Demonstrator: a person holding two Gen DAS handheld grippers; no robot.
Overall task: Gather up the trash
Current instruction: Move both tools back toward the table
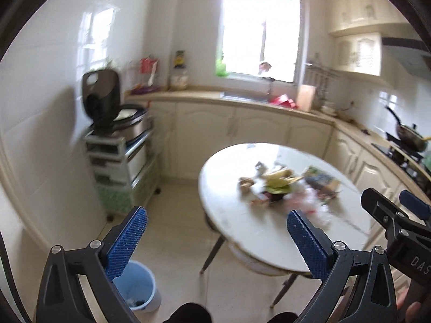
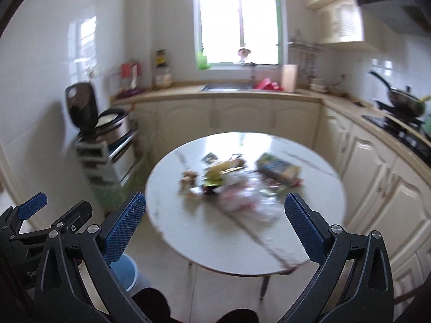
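two open grippers above a littered round bench

the left hand-held gripper (image 1: 216, 238) is released: its two blue-padded fingers (image 1: 126, 239) stand wide apart with nothing between them. the right hand-held gripper (image 2: 215, 228) is released too, its two blue pads (image 2: 125, 226) spread wide and bare. each shows at the edge of the other's view, the right one at the right border of the left wrist view, the left one at the left border of the right wrist view, so the two are held side by side, both clear of the bench.

ahead of both and below them is one round white bench (image 2: 215, 250) on thin dark legs. the trash (image 2: 231, 180) lies in one loose heap near its middle, well apart from either gripper. the blur hides an exact count; it shows a yellow-green bundle (image 2: 221, 169), a small brown lump (image 2: 188, 177) on its left, a blue and yellow packet (image 2: 277, 168) on its right, and crumpled clear plastic (image 2: 250, 202) nearest the grippers. the heap's long axis runs left to right across the bench; the packet lies flat, its long side slanting down to the right.

one light blue bin (image 1: 137, 285) stands upright on the floor, just below the left gripper's left finger and beside the bench, its mouth open upward, with a few dark scraps at the bottom.

against the left wall one rice cooker (image 1: 118, 113) with its lid raised sits on a drawer cart (image 1: 115, 161). cream cabinets (image 2: 242, 118) run under one window (image 2: 237, 18), and one dark pan (image 2: 404, 99) sits on the stove at right.
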